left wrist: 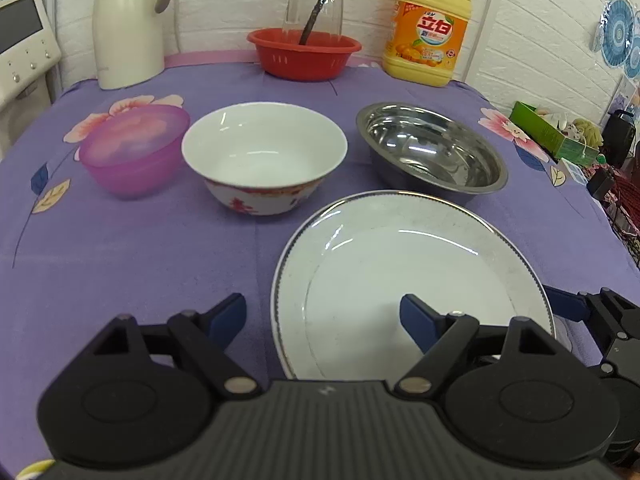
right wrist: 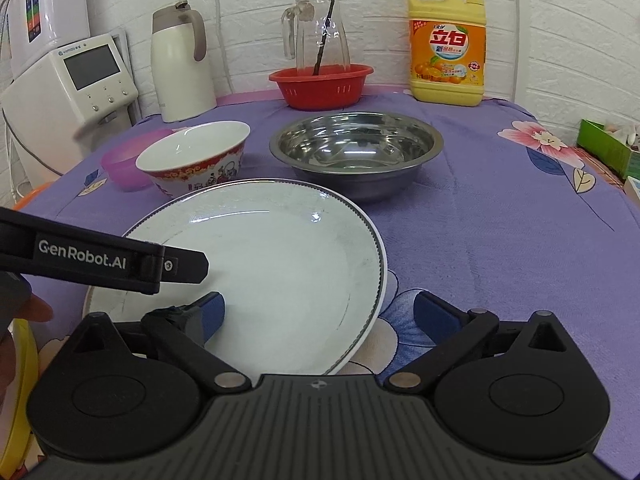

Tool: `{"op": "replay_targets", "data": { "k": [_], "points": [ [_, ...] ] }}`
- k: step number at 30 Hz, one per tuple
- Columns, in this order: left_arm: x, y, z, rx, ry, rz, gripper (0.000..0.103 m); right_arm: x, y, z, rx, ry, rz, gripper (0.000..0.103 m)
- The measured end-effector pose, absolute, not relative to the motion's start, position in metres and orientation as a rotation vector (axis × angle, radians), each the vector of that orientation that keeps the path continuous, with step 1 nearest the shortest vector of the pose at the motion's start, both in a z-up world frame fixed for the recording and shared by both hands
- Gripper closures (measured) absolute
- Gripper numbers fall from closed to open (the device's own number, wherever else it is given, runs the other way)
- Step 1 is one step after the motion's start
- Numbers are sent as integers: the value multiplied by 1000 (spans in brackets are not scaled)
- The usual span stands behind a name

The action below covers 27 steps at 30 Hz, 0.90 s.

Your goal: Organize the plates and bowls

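A large white plate [left wrist: 412, 276] [right wrist: 280, 264] lies on the purple tablecloth near the front. Behind it stand a white bowl with red pattern [left wrist: 264, 156] [right wrist: 192, 160], a steel bowl [left wrist: 432, 148] [right wrist: 356, 152] and a pink plastic bowl [left wrist: 134, 148] [right wrist: 124, 162]. My left gripper [left wrist: 324, 320] is open, astride the plate's left rim. My right gripper [right wrist: 320, 312] is open, astride the plate's right rim. The right gripper also shows at the right edge of the left wrist view [left wrist: 600, 320], and the left gripper's side shows in the right wrist view [right wrist: 104, 260].
At the back stand a red basket [left wrist: 304, 54] [right wrist: 320, 84] with a glass jug, a yellow detergent bottle [left wrist: 430, 28] [right wrist: 448, 44] and a white thermos [left wrist: 128, 24] [right wrist: 180, 68]. A white appliance [right wrist: 68, 84] is at the left, a green box [left wrist: 548, 132] at the right edge.
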<state>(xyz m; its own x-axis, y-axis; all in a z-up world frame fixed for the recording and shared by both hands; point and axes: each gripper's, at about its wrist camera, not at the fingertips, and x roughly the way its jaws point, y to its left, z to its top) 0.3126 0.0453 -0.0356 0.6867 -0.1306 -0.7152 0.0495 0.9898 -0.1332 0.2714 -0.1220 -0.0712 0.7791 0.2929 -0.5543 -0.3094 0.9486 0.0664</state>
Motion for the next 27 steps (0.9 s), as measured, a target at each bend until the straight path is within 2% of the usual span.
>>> {"op": "replay_targets", "data": {
  "k": [27],
  "points": [
    [318, 36, -39, -68, 839, -110, 20, 273, -113, -72, -58, 601, 351, 0]
  ]
}}
